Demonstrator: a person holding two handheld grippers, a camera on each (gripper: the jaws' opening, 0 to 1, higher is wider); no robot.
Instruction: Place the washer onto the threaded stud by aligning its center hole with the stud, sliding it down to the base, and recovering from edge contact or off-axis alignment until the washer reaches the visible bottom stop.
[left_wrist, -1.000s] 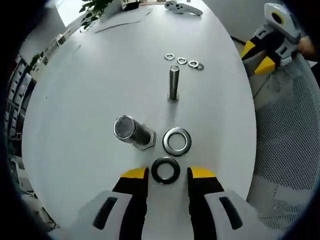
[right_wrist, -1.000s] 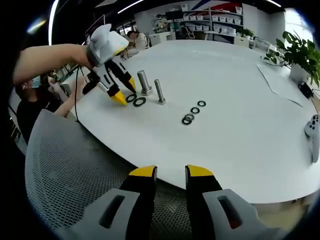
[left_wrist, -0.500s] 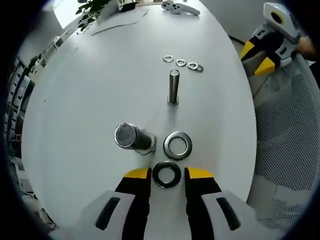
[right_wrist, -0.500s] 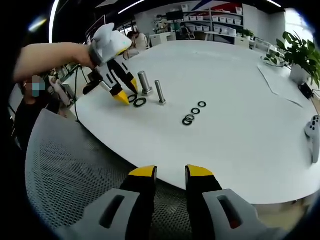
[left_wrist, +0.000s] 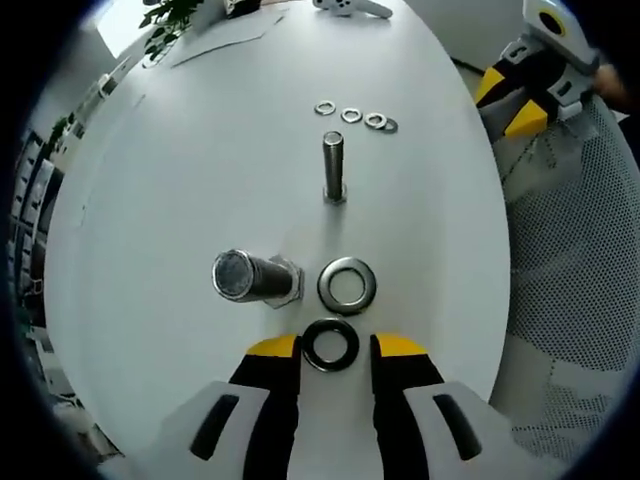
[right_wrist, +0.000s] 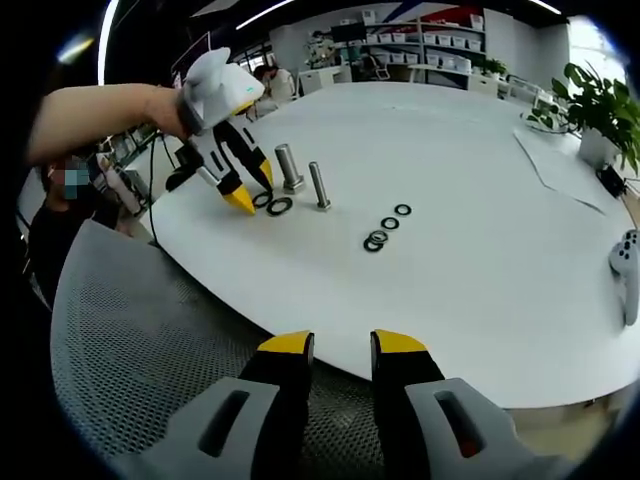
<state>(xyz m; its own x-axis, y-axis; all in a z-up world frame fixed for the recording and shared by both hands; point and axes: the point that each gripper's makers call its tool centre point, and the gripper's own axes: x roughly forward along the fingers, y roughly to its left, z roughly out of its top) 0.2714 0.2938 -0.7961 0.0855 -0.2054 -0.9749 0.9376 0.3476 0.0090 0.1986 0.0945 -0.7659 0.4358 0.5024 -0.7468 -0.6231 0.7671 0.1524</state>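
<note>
On the white table (left_wrist: 200, 150) a thin threaded stud (left_wrist: 333, 166) stands upright. Nearer to me lie a silver washer (left_wrist: 347, 284) and a dark washer (left_wrist: 331, 343). My left gripper (left_wrist: 335, 348) is open, its yellow tips on either side of the dark washer, which lies flat on the table. In the right gripper view the left gripper (right_wrist: 245, 188) points down at the two washers (right_wrist: 272, 203) beside the stud (right_wrist: 319, 184). My right gripper (right_wrist: 343, 345) is open and holds nothing, off the table's edge above a mesh chair (right_wrist: 150, 340).
A thick bolt (left_wrist: 250, 277) stands to the left of the silver washer. Several small washers (left_wrist: 352, 115) lie in a row beyond the stud. A plant (right_wrist: 600, 100) and a white controller (right_wrist: 630, 260) sit at the far side. The mesh chair (left_wrist: 570, 250) borders the table.
The left gripper's view has shifted slightly over the table, with the dark washer still between its tips. The right gripper has stayed in place.
</note>
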